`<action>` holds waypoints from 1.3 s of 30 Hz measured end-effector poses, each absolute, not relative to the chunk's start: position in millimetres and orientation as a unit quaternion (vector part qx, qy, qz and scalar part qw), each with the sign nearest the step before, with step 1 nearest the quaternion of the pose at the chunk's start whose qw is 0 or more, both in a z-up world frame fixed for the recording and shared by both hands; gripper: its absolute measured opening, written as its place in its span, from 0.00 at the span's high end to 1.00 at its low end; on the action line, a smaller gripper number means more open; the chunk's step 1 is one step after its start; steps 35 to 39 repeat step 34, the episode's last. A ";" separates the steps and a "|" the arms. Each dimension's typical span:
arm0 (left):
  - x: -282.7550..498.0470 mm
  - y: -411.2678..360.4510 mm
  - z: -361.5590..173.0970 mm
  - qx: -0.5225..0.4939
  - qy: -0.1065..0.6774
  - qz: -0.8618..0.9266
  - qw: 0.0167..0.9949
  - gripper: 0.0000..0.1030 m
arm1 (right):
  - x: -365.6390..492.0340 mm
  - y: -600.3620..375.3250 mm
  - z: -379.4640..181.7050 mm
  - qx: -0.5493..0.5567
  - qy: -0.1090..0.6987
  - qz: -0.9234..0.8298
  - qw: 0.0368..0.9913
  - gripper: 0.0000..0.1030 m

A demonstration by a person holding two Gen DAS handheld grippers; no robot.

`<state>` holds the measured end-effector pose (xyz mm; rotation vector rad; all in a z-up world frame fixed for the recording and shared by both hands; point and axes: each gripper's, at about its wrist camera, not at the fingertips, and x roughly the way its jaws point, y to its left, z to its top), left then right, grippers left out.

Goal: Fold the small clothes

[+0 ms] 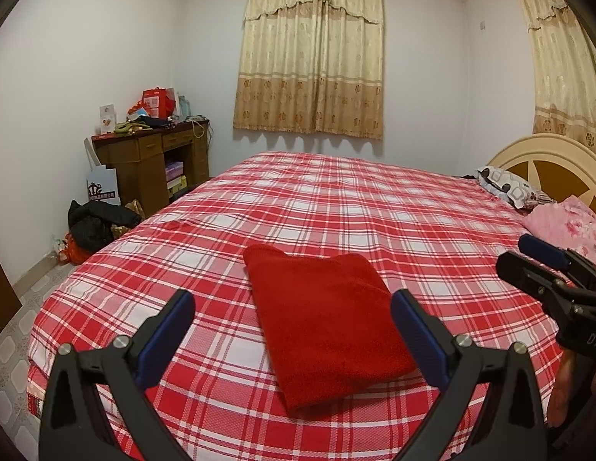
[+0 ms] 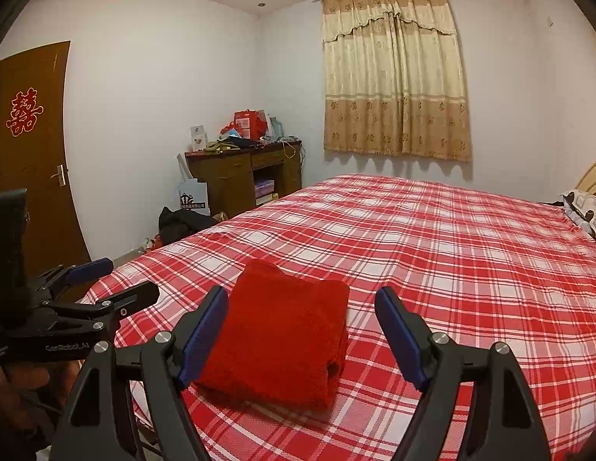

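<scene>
Left wrist view: the left gripper (image 1: 294, 320) hangs released above the folded red garment (image 1: 328, 326) near the plaid bed's (image 1: 432, 230) front edge; right wrist view: the right gripper (image 2: 301, 330), likewise released, hovers clear, suggesting folding complete.

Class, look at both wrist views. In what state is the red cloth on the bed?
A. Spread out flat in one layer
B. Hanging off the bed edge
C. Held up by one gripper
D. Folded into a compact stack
D: the red cloth lies on the checked bedspread with stacked layers showing at its edge, and both grippers are open and clear of it.
</scene>
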<state>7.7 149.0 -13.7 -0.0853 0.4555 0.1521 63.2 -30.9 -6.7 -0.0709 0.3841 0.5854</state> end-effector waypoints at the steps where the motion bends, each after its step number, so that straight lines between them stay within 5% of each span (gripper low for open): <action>1: 7.7 149.0 -13.9 -0.043 0.226 0.075 0.970 0.00 | 62.6 -30.8 -6.6 -0.034 0.186 0.287 0.939 0.23; 39: 10.3 145.9 -18.2 -0.020 0.232 0.087 0.969 0.00 | 51.2 -21.7 -7.0 -0.051 0.183 0.299 0.935 0.23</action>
